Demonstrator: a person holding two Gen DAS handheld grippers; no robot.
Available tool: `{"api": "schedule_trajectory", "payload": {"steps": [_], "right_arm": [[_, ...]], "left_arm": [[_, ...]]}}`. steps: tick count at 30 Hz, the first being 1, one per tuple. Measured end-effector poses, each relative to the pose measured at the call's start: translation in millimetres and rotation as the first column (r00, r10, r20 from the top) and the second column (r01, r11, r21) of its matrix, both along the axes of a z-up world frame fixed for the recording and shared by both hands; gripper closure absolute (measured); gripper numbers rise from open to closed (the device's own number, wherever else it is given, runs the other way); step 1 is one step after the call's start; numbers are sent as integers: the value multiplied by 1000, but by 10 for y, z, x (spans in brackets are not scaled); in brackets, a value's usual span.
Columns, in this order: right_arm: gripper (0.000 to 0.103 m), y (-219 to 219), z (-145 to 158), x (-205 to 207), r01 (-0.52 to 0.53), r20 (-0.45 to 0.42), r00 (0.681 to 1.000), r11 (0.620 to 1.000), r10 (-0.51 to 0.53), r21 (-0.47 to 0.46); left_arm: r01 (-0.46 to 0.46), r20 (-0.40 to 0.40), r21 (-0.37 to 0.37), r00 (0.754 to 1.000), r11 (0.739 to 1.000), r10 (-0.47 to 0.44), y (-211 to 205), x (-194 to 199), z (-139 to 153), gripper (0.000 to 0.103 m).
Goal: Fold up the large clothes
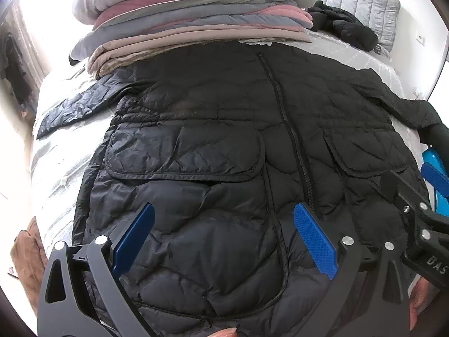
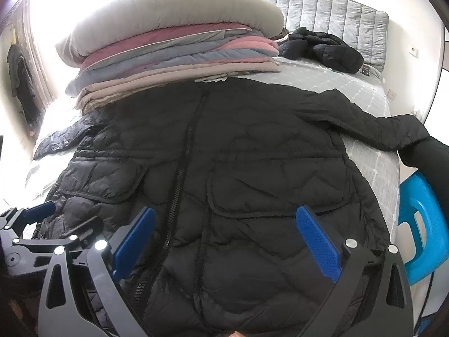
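A large black quilted jacket (image 1: 213,129) lies flat and front up on the bed, zipped, with two flap pockets; it also shows in the right wrist view (image 2: 252,146). Its left sleeve (image 1: 78,104) spreads out to the left and its right sleeve (image 2: 393,129) reaches to the bed's right edge. My left gripper (image 1: 224,230) hovers open over the jacket's lower left hem. My right gripper (image 2: 224,233) hovers open over the lower right hem, below the right pocket. Neither holds anything.
A tall stack of folded bedding and blankets (image 2: 174,47) sits on the bed just behind the jacket's collar. Another black puffy garment (image 2: 322,47) lies near the grey headboard (image 2: 336,8). A blue plastic stool (image 2: 423,224) stands at the bed's right side.
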State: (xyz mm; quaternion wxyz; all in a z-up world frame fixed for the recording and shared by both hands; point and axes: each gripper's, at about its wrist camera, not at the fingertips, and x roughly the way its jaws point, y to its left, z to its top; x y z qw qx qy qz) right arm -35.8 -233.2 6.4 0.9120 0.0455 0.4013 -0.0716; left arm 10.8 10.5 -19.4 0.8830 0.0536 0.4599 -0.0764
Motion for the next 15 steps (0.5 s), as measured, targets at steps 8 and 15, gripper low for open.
{"api": "schedule_trajectory", "payload": {"steps": [8, 15], "right_arm": [[6, -2, -38, 28, 6, -14, 1000, 1000, -6, -6], [6, -32, -48, 47, 14, -18, 1000, 1000, -14, 6]], "left_arm": [[-15, 1, -16, 1000, 1000, 15, 81, 3, 39, 7], [-18, -7, -20, 1000, 1000, 17, 98, 11, 28, 7]]}}
